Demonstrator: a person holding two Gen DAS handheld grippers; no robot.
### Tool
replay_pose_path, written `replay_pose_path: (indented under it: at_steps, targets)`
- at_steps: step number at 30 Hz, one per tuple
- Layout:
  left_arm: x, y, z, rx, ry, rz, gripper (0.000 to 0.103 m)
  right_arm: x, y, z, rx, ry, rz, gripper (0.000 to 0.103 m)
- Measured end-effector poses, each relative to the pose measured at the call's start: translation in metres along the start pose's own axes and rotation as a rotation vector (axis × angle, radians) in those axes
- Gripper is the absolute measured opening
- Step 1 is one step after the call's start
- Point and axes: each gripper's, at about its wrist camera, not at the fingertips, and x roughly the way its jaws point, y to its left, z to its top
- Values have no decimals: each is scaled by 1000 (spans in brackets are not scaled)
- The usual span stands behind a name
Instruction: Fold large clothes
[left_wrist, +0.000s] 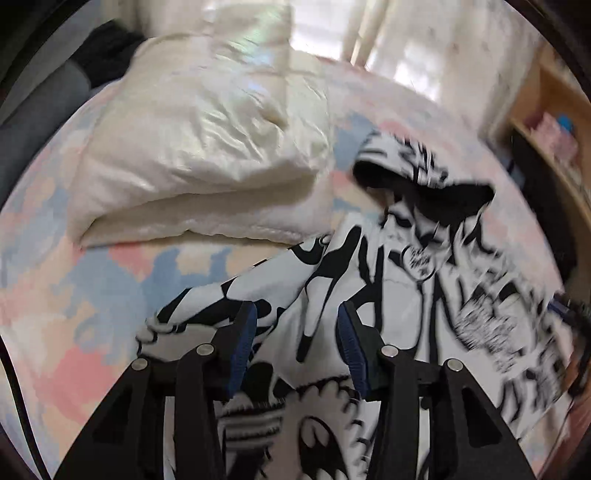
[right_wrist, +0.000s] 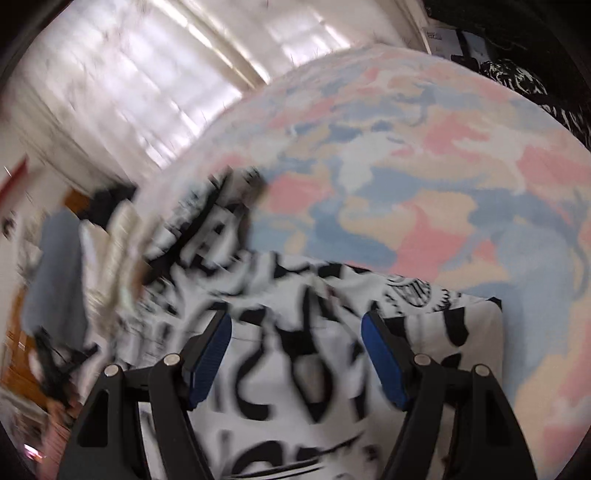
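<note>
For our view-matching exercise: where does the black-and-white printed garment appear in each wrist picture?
Left wrist: the printed garment fills the lower centre and right, under the open left gripper.
Right wrist: the garment fills the lower centre, under the open right gripper.
Shared landmark: the pastel patchwork bedspread.

One black-and-white printed hoodie, one cream folded duvet, one pastel-patterned bed, one wooden shelf unit, two claws.

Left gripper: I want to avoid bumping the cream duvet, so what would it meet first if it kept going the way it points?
Probably the black-and-white printed garment, which fills the space between and ahead of the left gripper's open fingers. The duvet lies farther off, up and left.
</note>
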Motion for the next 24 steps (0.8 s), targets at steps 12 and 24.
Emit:
replay_pose_path:
  at_steps: [12,24]
  targets:
    - [66,-27,12,85,65,68,3,42,18,-16,-185,14,-125,30]
    - [50,-38,6,140,-84,259,2,49,38,9,-219,-131,-262,17]
